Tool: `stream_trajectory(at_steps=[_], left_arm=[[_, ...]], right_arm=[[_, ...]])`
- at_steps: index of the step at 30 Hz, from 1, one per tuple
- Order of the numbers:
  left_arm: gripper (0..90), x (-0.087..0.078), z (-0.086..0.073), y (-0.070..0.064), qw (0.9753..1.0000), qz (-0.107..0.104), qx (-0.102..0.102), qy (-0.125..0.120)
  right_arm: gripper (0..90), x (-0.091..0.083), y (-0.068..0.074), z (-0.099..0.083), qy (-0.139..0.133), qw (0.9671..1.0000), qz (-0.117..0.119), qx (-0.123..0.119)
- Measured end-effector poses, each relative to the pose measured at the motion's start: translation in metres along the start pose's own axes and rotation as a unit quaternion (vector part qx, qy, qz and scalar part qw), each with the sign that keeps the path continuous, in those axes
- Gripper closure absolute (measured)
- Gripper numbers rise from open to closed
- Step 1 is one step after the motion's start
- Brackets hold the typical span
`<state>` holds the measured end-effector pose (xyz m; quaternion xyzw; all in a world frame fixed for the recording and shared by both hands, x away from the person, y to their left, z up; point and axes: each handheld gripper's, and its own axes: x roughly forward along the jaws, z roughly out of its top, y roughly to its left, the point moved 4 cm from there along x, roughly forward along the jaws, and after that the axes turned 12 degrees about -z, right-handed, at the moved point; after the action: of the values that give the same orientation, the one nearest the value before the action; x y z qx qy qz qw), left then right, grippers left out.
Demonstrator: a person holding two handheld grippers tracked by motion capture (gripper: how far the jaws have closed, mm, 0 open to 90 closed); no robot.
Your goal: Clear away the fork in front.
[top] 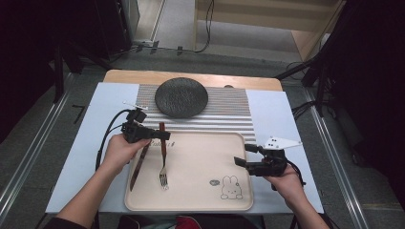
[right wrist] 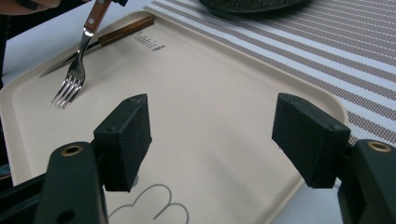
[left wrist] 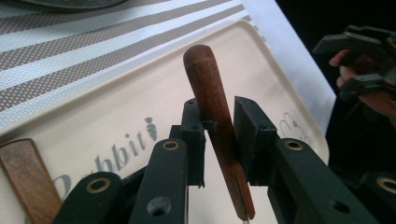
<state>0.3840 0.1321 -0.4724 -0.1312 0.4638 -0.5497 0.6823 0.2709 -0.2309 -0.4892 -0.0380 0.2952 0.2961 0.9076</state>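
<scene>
From the high view, the left gripper (top: 160, 135) sits over the far left corner of the beige tray (top: 200, 202), its jaws around the wooden handle of a fork (top: 163, 162). The fork's tines rest on the tray floor, pointing toward the person. A knife (top: 138, 164) lies on the tray just left of the fork, blade toward the person. The right gripper (top: 241, 155) hovers at the tray's right edge with its jaws spread and nothing between them. A dark plate (top: 181, 97) stands on a striped mat (top: 229, 114) beyond the tray.

In the left gripper view, the left gripper (left wrist: 218, 133) is clamped on the fork (left wrist: 217, 126) at its brown handle, which slants up between the jaws. The knife (left wrist: 28, 177) handle shows at the lower left on the tray (left wrist: 93, 121).

In the right gripper view, the right gripper (right wrist: 212, 135) has its jaws wide apart above the tray (right wrist: 210, 93). At upper left the fork (right wrist: 77, 65) tilts, tines touching the tray, with the knife (right wrist: 107, 38) lying behind it.
</scene>
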Motion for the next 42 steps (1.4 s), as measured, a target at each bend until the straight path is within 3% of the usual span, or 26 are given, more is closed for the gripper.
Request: stream_trajectory(at_steps=[7, 11, 22, 28, 35, 42], left_arm=[[72.5, 0.009, -0.005, 0.008, 0.9997, -0.003, -0.016, 0.017], [70.4, 0.014, -0.007, 0.012, 0.9996, 0.016, -0.008, 0.024], [65.0, 0.022, -0.016, 0.026, 0.9987, 0.043, -0.009, 0.027], [60.8, 0.027, -0.020, 0.031, 0.9968, 0.069, 0.004, 0.042], [55.7, 0.030, -0.022, 0.028, 0.9937, 0.090, 0.045, 0.050], [38.4, 0.031, -0.023, 0.027, 0.9917, 0.094, 0.072, 0.051]], right_arm=[[26.2, -0.006, -0.001, -0.007, 0.001, 1.0000, -0.007, -0.002], [26.2, -0.007, -0.003, -0.009, 0.001, 1.0000, -0.009, -0.001], [26.2, -0.006, -0.005, -0.009, 0.000, 0.9999, -0.011, 0.002], [26.3, -0.005, -0.005, -0.009, 0.000, 0.9999, -0.014, -0.006], [26.2, -0.004, -0.007, -0.010, 0.003, 0.9999, -0.015, -0.003], [26.3, -0.004, -0.007, -0.010, 0.003, 0.9999, -0.015, -0.004]])
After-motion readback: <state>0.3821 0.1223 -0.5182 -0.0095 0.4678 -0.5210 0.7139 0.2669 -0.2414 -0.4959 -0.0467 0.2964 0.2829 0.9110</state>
